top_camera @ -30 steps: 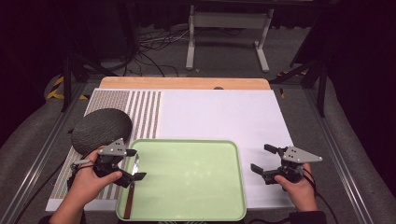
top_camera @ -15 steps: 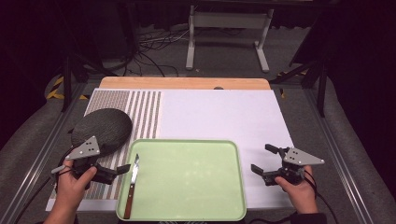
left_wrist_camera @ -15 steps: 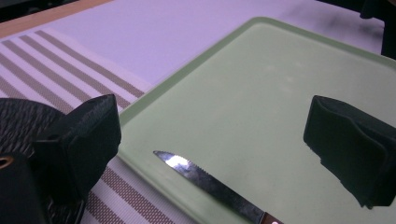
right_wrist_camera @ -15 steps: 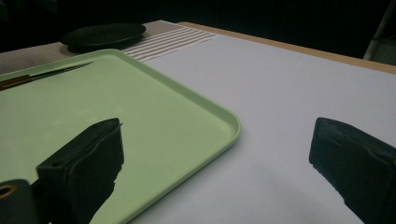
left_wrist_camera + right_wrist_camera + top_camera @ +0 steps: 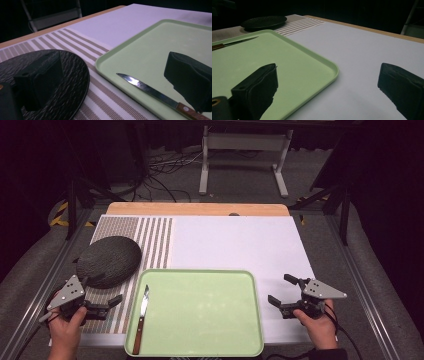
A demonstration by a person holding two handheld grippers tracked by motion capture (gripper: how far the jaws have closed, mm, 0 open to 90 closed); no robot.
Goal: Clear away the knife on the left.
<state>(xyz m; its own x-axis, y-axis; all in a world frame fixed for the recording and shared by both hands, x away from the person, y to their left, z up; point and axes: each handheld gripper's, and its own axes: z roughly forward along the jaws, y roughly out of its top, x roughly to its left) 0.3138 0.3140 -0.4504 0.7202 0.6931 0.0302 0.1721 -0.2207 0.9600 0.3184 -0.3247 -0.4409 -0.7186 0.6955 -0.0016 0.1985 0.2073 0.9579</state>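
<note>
A light green tray (image 5: 210, 285) lies at the near middle of the table. A knife (image 5: 141, 319) with a wooden handle rests along the tray's left side, blade pointing away from me. My left gripper (image 5: 102, 292) is open over the striped mat, left of the tray and just in front of a dark round plate (image 5: 109, 261). In the left gripper view the knife (image 5: 147, 88) lies between the spread jaws, apart from both. My right gripper (image 5: 281, 290) hovers open and holds nothing, over the white mat right of the tray (image 5: 287, 47).
A striped placemat (image 5: 150, 240) covers the table's left part and a white mat (image 5: 235, 245) the rest. A wooden strip (image 5: 200, 209) runs along the far edge. Beyond the table stand a metal frame (image 5: 240, 150) and loose cables on the floor.
My left gripper has drawn back to the left, from the knife at the tray's left side out over the striped mat. The knife stays lying in the tray. The right gripper has not moved.
</note>
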